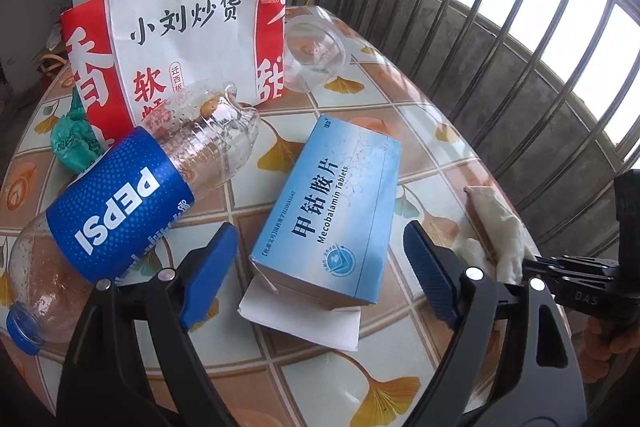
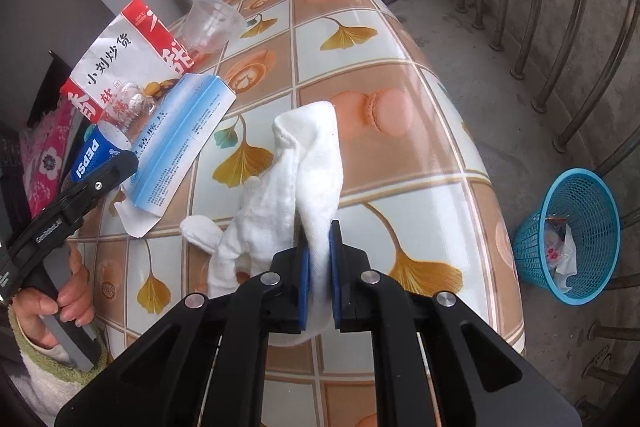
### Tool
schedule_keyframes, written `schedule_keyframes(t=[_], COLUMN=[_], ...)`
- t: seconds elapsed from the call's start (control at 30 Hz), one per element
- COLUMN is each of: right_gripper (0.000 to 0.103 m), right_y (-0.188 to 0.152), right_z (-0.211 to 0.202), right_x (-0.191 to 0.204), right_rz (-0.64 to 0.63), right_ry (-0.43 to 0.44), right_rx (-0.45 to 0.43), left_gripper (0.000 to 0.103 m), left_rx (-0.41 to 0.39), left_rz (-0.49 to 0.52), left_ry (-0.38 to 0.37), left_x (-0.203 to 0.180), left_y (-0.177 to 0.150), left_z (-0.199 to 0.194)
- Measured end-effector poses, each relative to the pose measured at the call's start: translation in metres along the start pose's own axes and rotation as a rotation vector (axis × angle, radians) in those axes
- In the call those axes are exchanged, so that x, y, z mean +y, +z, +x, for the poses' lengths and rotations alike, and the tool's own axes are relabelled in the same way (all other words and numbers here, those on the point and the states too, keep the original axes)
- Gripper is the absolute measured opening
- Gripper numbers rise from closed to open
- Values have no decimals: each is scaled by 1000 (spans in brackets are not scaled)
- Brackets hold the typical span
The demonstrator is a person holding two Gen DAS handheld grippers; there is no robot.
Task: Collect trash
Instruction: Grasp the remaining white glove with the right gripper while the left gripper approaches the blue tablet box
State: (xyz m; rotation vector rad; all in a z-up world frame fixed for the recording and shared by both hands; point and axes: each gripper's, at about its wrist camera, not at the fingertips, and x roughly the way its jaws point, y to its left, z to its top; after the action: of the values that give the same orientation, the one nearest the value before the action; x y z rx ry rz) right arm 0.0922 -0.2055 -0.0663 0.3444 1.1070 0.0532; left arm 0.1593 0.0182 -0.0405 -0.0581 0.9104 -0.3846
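Observation:
My left gripper [image 1: 320, 263] is open, its jaws standing either side of a blue medicine box [image 1: 332, 211] that lies on the table. An empty Pepsi bottle [image 1: 120, 207] lies to its left, in front of a red and white paper snack bag [image 1: 180, 47]. A clear plastic cup [image 1: 316, 53] lies on its side behind. A crumpled green wrapper [image 1: 70, 143] sits at the left. My right gripper [image 2: 319, 263] is shut on a white cloth [image 2: 308, 163] that rests on the table. The left gripper also shows in the right wrist view [image 2: 120, 163].
The table [image 2: 360, 75] has a tiled ginkgo-leaf cover. A blue mesh waste basket [image 2: 568, 235] with some trash in it stands on the floor to the right of the table. A metal railing [image 1: 520, 47] runs behind and to the right.

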Motion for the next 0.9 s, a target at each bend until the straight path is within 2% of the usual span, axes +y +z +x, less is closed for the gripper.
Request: schedule_keyframes(t=[0.23, 0.47, 0.5, 0.53, 0.73, 0.83, 0.9], right_gripper=[9, 9, 9, 9, 9, 9, 9], right_y=[-2, -3, -3, -2, -3, -5, -7], right_z=[0, 1, 1, 1, 2, 1, 1], right_x=[-2, -10, -10, -10, -7, -4, -1], right_rz=[11, 44, 48, 51, 39, 17, -5], right_ry=[22, 76, 83, 89, 112, 129, 135], right_rx=[-14, -21, -22, -22, -19, -6, 5], left_gripper=[81, 80, 80, 74, 73, 73, 73], left_rx=[37, 62, 64, 64, 68, 83, 104], left_rz=[11, 44, 46, 44, 18, 6, -39], left_ry=[32, 26, 21, 16, -8, -10, -19], left_x=[-4, -12, -12, -12, -7, -2, 5], left_y=[3, 1, 0, -1, -10, -24, -37], left_z=[15, 26, 27, 27, 10, -7, -21])
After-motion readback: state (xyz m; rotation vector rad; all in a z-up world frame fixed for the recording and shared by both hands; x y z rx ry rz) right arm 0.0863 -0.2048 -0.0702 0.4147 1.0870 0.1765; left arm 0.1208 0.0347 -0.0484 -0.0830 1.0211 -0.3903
